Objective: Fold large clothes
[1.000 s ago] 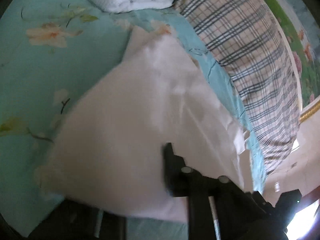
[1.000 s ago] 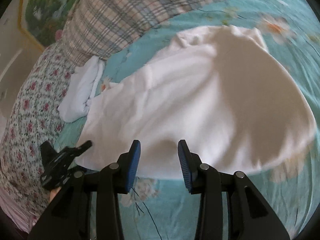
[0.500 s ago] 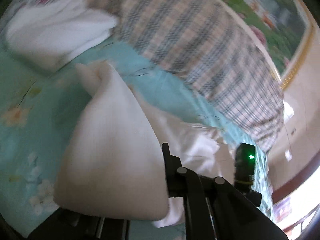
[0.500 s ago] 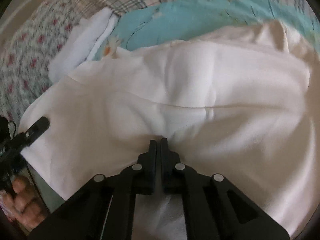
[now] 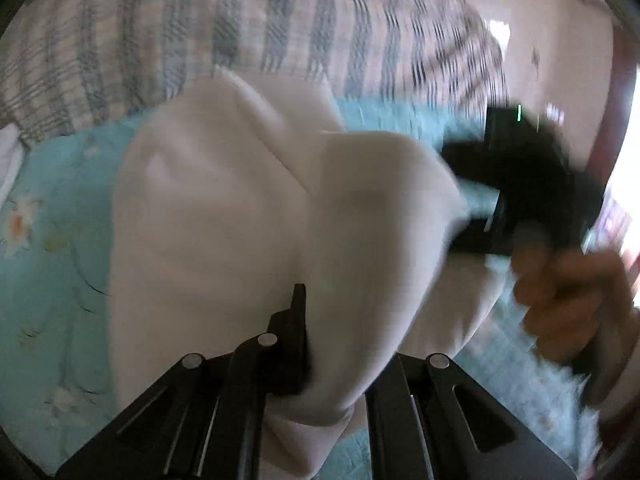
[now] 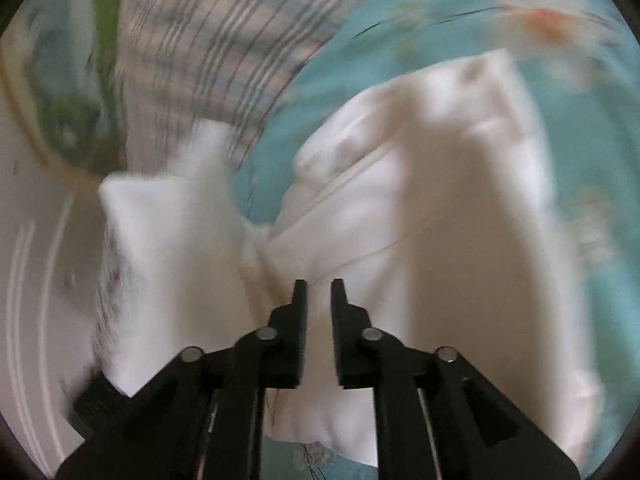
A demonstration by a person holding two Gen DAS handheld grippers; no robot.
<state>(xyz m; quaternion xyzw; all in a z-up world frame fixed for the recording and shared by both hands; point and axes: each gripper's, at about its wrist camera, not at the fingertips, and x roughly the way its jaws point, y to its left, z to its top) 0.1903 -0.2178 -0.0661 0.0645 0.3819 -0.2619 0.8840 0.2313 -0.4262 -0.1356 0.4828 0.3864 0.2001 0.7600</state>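
Note:
A large white garment hangs lifted above the turquoise floral bed sheet. My left gripper is shut on a fold of it; cloth drapes over and hides the right finger. In the right wrist view the same garment fills the middle and right. My right gripper holds a fold of it between nearly closed fingers. The right gripper and the hand holding it also show blurred in the left wrist view. Both views are motion-blurred.
A plaid quilt lies along the far side of the bed and also shows in the right wrist view. A second white folded cloth is at the left. A wall picture is beyond.
Both grippers have lifted the garment off the bed and swung round. The right gripper closed on the cloth and now shows a narrow gap. The two grippers have come closer together.

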